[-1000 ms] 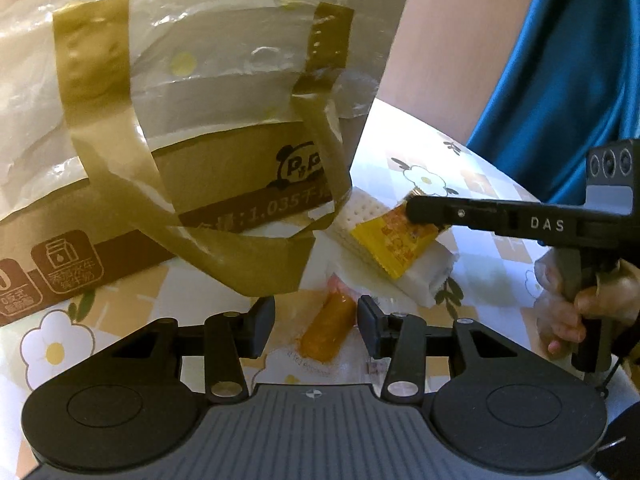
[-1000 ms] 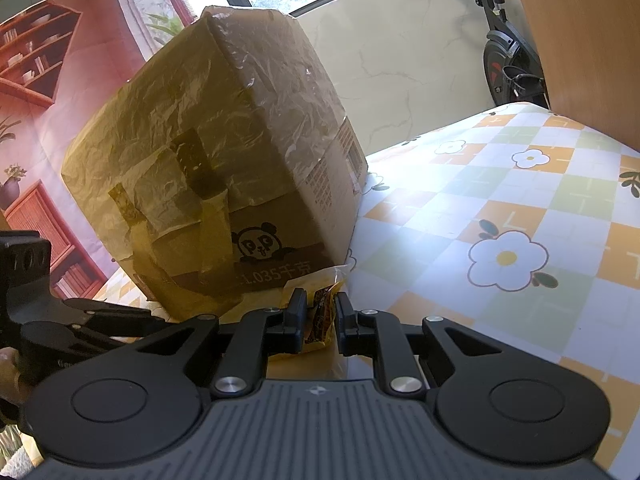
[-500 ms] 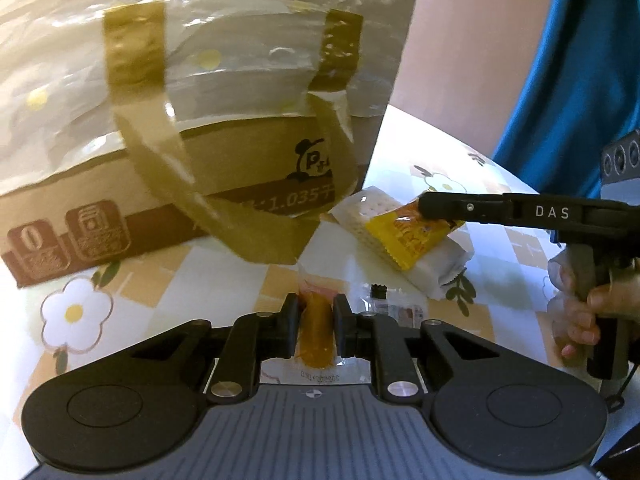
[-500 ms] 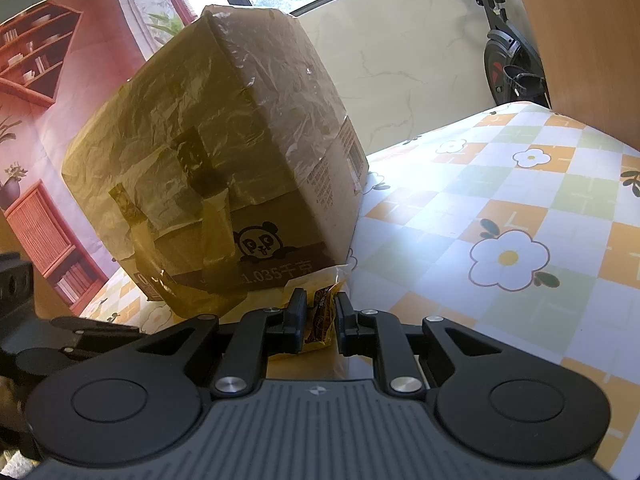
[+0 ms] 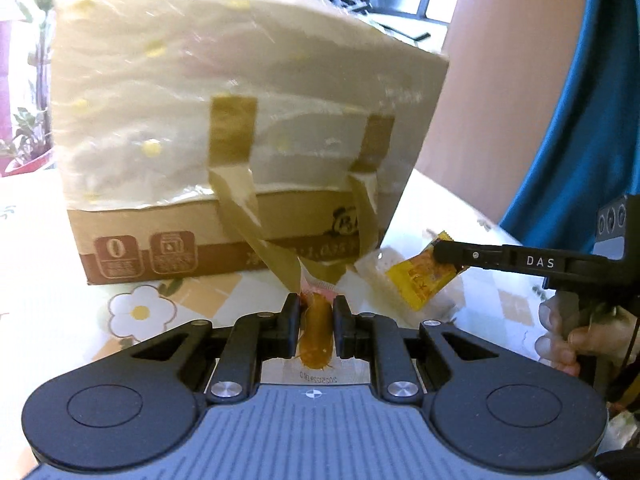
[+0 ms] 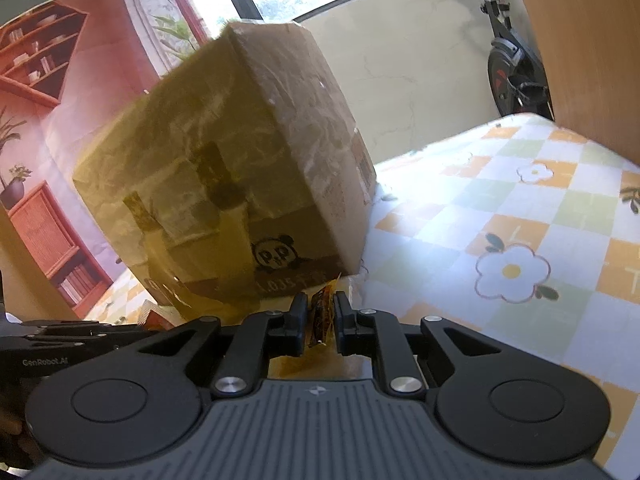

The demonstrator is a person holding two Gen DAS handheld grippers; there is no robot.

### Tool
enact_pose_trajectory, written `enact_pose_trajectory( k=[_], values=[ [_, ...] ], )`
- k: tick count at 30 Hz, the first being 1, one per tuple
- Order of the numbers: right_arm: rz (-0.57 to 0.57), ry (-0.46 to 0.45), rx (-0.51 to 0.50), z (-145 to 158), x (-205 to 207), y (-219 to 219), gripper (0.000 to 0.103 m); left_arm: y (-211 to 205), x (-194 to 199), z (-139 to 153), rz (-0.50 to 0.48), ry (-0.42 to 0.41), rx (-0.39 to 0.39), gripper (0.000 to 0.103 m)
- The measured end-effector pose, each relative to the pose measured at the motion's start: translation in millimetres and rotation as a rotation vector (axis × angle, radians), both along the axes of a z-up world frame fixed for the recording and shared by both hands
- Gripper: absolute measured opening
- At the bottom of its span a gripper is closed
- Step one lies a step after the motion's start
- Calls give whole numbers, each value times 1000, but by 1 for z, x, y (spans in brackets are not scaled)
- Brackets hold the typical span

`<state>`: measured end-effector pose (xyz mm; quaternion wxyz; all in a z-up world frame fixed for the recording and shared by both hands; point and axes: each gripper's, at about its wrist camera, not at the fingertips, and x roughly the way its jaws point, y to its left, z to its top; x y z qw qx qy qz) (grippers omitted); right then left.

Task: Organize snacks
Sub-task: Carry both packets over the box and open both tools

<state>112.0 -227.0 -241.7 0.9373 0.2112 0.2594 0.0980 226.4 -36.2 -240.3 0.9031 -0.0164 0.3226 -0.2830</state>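
Note:
My left gripper [image 5: 316,304] is shut on an orange sausage-shaped snack [image 5: 317,334] in a clear wrapper, lifted off the tablecloth. To its right, my right gripper [image 5: 440,254] is shut on a yellow snack packet [image 5: 420,280], held above a white cracker pack [image 5: 380,276] on the table. In the right wrist view the same gripper [image 6: 321,307] pinches the yellow packet [image 6: 320,316] edge-on between its jaws. A large cardboard box [image 5: 240,152] wrapped in plastic film with brown tape straps stands just behind both snacks.
The table wears a checked cloth with flower prints [image 6: 512,272]. The box [image 6: 240,168] fills the middle-left. A person's hand [image 5: 560,340] and blue sleeve [image 5: 580,120] are at the right. An exercise bike [image 6: 516,76] stands beyond the table's far edge.
My left gripper closed on the orange snack, then rose and pulled back from the box with it. The right gripper stayed nearly still, holding the yellow packet.

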Motion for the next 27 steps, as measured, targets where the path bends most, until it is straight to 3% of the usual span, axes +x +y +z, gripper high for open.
enact_pose_trajectory(
  k=[6, 13, 22, 27],
  values=[
    [25, -70, -19, 27, -1, 7, 14, 22, -13, 16, 66, -30, -59, 18],
    [70, -177, -31, 67, -4, 18, 14, 46, -24, 53, 115, -119, -121, 18],
    [94, -349, -32, 130, 1, 27, 14, 54, -12, 124, 123, -295, -180, 18],
    [101, -421, -27, 157, 16, 31, 14, 32, 19, 150, 102, -349, -178, 18]
  ],
)
